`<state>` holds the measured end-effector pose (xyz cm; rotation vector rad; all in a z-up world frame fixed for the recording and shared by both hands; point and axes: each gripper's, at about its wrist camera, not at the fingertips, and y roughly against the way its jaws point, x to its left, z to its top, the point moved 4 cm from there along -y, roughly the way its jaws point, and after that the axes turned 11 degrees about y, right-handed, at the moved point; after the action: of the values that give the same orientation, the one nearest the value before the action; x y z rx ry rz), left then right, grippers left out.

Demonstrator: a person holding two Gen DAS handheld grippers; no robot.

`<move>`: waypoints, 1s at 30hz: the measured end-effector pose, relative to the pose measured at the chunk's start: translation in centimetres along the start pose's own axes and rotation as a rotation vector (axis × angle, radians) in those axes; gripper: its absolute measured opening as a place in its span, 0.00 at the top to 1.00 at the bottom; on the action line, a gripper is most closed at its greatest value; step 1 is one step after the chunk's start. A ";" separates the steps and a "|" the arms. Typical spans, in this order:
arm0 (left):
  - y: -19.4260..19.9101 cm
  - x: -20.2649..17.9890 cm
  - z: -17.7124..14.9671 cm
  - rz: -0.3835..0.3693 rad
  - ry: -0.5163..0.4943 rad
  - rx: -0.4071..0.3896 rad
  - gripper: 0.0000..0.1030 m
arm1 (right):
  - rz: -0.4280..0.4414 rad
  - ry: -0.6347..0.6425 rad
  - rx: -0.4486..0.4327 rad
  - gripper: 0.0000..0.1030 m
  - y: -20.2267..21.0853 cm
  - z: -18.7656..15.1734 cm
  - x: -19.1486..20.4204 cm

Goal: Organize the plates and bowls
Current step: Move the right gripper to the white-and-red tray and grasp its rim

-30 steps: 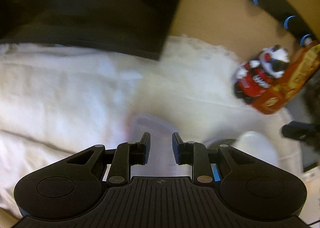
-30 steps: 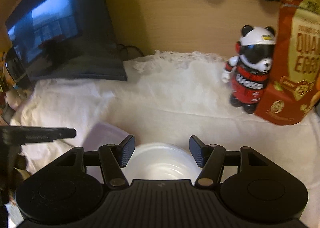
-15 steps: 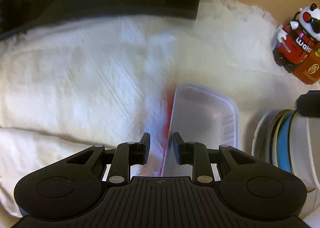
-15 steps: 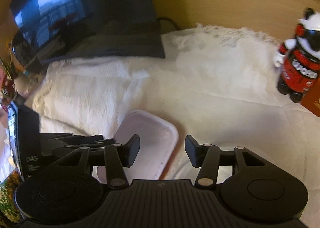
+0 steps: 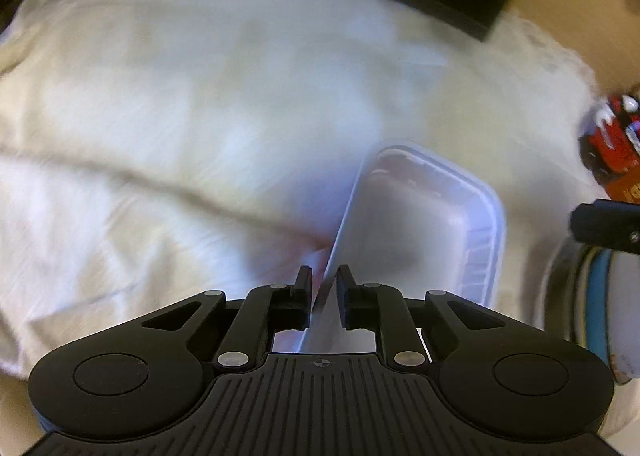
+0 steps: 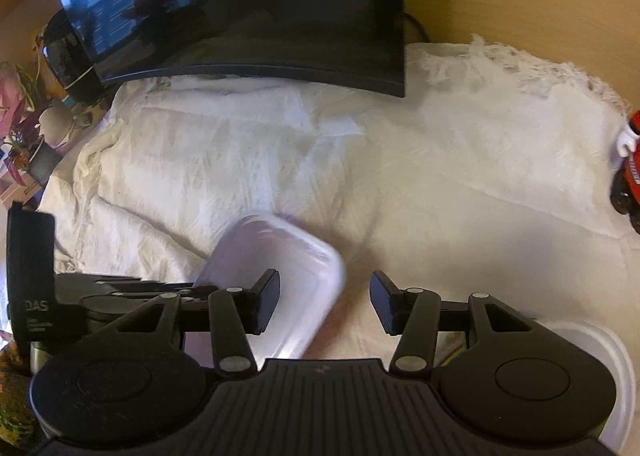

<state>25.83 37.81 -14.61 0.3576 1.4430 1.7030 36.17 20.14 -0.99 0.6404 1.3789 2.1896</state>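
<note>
My left gripper (image 5: pixel 323 288) is shut on the near rim of a white rectangular tray (image 5: pixel 420 223) and holds it tilted above the white cloth. The same tray (image 6: pixel 280 276) shows in the right wrist view, with the left gripper's body at its left. My right gripper (image 6: pixel 324 304) is open and empty, just above and right of the tray. A stack of bowls and plates with a blue rim (image 5: pixel 600 296) stands at the right; its white top bowl (image 6: pixel 612 368) shows at the lower right of the right wrist view.
A crumpled white cloth (image 6: pixel 440 175) covers the table. A dark monitor (image 6: pixel 248 7) stands at the back. A red and white panda figure (image 6: pixel 628 183) stands at the right edge. A plant and small items (image 6: pixel 24 127) sit at the left.
My left gripper has closed on the tray's rim and lifted it, tilting it. My right gripper has swung left, away from the white bowl, and stays open.
</note>
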 end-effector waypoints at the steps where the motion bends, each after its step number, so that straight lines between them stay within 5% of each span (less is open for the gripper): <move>1: 0.1 0.7 -0.1 0.002 0.021 0.001 0.84 | 0.008 0.002 0.007 0.51 -0.1 0.1 0.1; 11: 1.6 1.4 -0.4 -0.133 0.097 0.005 0.84 | 0.026 -0.039 0.145 0.51 -1.8 1.0 -1.3; 24: 1.2 2.2 -0.7 -0.097 0.112 0.025 0.84 | 0.012 0.033 0.263 0.51 -6.6 -3.0 3.1; 30: 0.8 2.8 -1.1 -0.113 0.143 0.045 0.84 | 0.072 0.010 0.279 0.53 -7.7 -4.4 3.7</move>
<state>23.12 39.18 -15.02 0.1777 1.5765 1.6345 31.66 22.30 -9.19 0.7905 1.7089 2.0736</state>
